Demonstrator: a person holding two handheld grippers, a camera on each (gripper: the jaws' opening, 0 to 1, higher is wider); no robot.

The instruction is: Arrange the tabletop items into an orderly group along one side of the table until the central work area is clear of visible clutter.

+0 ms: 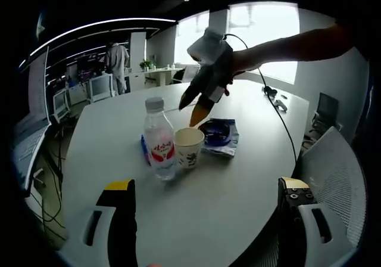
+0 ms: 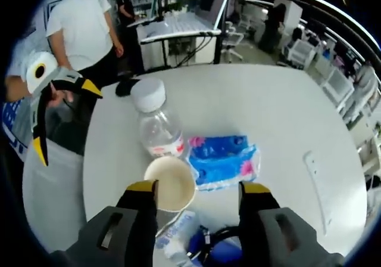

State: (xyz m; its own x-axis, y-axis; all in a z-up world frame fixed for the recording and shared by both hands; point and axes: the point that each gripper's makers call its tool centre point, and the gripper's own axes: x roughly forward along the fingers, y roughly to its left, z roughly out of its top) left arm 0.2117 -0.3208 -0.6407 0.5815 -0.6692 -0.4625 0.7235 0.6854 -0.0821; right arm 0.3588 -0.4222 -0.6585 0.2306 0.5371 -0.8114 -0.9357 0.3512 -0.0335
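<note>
A clear water bottle with a red label stands on the white table, and a paper cup is right beside it. A dark blue packet lies behind the cup. My left gripper is open, well short of the group. My right gripper hovers open above the cup and packet. In the right gripper view, the cup sits just under the left jaw of my right gripper. The bottle and a blue tissue pack lie beyond it. My left gripper shows at the left, open.
A white-and-blue packet lies below the cup. A flat white remote-like object lies on the table's right side. A cable runs across the far part. A person in a white shirt stands by the table edge. A mesh chair is at the right.
</note>
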